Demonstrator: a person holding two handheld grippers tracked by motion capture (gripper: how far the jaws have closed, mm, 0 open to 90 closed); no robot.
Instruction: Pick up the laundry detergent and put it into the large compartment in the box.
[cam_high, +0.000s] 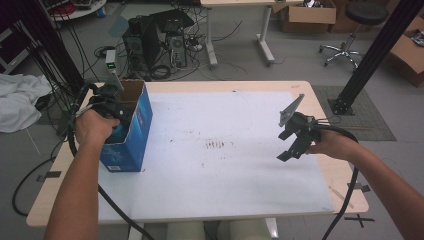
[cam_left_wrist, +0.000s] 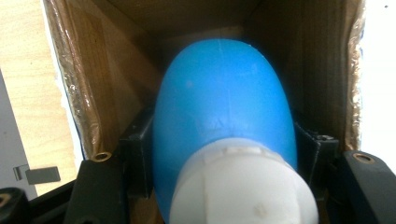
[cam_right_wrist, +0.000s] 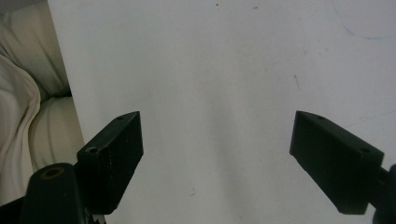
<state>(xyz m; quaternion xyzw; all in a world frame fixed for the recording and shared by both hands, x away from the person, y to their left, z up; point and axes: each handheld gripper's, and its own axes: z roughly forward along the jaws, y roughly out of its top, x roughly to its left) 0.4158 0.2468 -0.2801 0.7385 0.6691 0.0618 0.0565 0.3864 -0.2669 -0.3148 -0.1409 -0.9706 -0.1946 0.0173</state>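
A blue cardboard box (cam_high: 131, 131) stands open-topped at the left of the white mat (cam_high: 220, 175). My left gripper (cam_high: 120, 111) reaches down into its mouth. In the left gripper view, the jaws of the left gripper (cam_left_wrist: 224, 140) press both sides of a rounded blue bottle (cam_left_wrist: 224, 88) with a white cap (cam_left_wrist: 243, 186), inside the box's brown walls (cam_left_wrist: 93, 79). My right gripper (cam_high: 292, 145) hovers over the mat's right side. The right gripper (cam_right_wrist: 217, 140) is open, with bare white mat (cam_right_wrist: 210, 56) between its jaws.
The mat covers most of a wooden table (cam_high: 327, 165). Beyond the table's far edge the floor holds computer towers (cam_high: 155, 42), cables, a stool (cam_high: 350, 30) and cardboard boxes (cam_high: 307, 15). A black post (cam_high: 372, 55) rises at the right. White cloth (cam_high: 17, 100) lies at the left.
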